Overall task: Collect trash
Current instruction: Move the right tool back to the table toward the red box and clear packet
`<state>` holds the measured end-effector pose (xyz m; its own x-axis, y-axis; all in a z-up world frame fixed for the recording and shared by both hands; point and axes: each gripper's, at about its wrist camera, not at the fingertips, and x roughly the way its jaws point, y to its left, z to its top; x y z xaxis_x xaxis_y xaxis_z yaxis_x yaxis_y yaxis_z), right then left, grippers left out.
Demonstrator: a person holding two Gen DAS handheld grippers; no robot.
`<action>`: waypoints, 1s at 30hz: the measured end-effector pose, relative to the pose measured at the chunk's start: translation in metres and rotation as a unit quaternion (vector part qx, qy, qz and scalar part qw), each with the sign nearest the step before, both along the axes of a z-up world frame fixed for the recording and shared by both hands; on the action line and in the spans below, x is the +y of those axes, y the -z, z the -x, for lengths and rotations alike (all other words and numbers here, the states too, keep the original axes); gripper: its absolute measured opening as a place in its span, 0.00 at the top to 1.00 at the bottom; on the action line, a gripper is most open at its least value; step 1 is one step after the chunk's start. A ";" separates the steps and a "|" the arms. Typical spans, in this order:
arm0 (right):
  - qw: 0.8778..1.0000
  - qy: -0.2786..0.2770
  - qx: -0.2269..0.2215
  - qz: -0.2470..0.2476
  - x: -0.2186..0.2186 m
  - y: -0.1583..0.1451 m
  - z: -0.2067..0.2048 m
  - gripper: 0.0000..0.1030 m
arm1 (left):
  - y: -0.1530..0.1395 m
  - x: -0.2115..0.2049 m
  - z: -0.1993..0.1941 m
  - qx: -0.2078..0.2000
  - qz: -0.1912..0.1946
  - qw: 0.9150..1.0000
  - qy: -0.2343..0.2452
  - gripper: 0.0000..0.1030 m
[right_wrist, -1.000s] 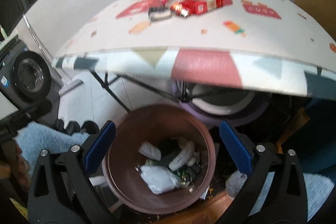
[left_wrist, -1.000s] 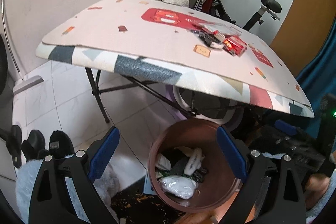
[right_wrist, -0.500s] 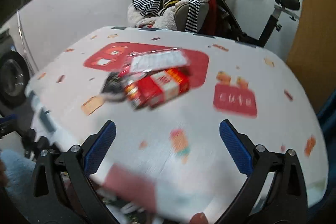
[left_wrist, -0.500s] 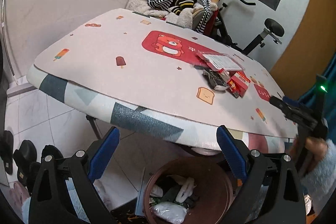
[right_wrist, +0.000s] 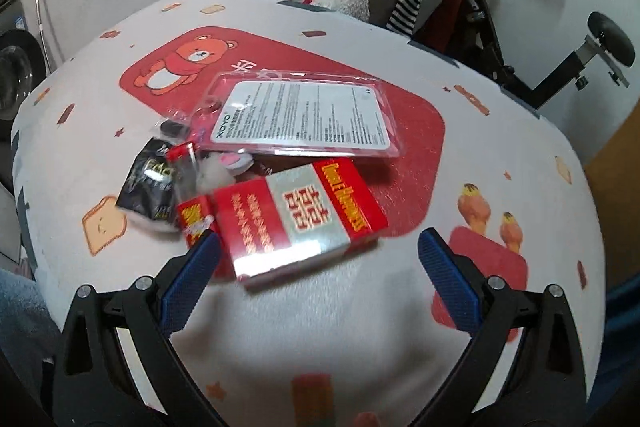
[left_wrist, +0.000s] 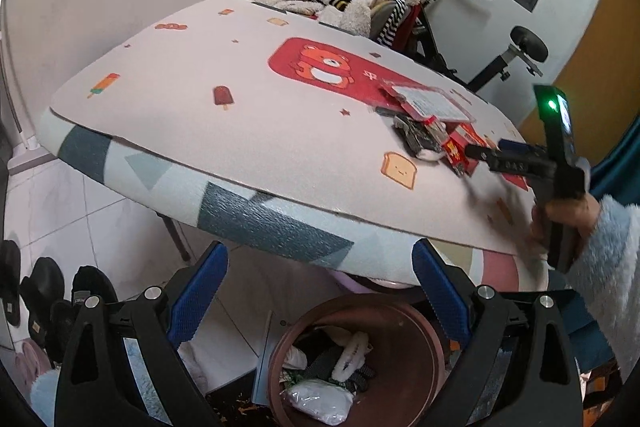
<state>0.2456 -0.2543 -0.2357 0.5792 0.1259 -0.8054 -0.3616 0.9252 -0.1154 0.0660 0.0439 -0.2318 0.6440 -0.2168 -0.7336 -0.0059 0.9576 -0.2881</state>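
At twelve o'clock of the wide-open, empty right hand-held gripper (right_wrist: 318, 267) lies the red cigarette box (right_wrist: 298, 221), long axis toward two o'clock.

The left gripper (left_wrist: 316, 291) hangs low, jaws spread wide and empty. The right gripper (right_wrist: 318, 267), gripped by a hand (left_wrist: 568, 215) in a fluffy blue sleeve (left_wrist: 608, 255), has jaws wide apart too.

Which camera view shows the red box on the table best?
The right wrist view: the red box lies large and close, its top face readable, between the open jaws. In the left wrist view the box is small, far off and partly hidden behind the right gripper.
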 end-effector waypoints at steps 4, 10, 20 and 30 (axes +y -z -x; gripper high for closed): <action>0.999 0.006 0.030 -0.016 -0.002 0.010 -0.014 0.06 | 0.003 -0.004 0.000 0.001 0.001 1.000 0.007 0.12; 0.998 -0.001 0.060 -0.025 -0.005 0.020 -0.020 0.24 | 0.006 -0.006 -0.002 0.007 0.008 1.000 0.011 0.15; 0.995 0.018 0.062 -0.072 -0.025 0.007 -0.006 0.50 | 0.002 -0.012 -0.013 0.004 0.023 0.999 0.023 0.23; 0.977 0.136 0.060 -0.151 -0.036 -0.005 -0.040 0.19 | 0.008 -0.017 -0.015 0.009 0.024 0.999 0.023 0.23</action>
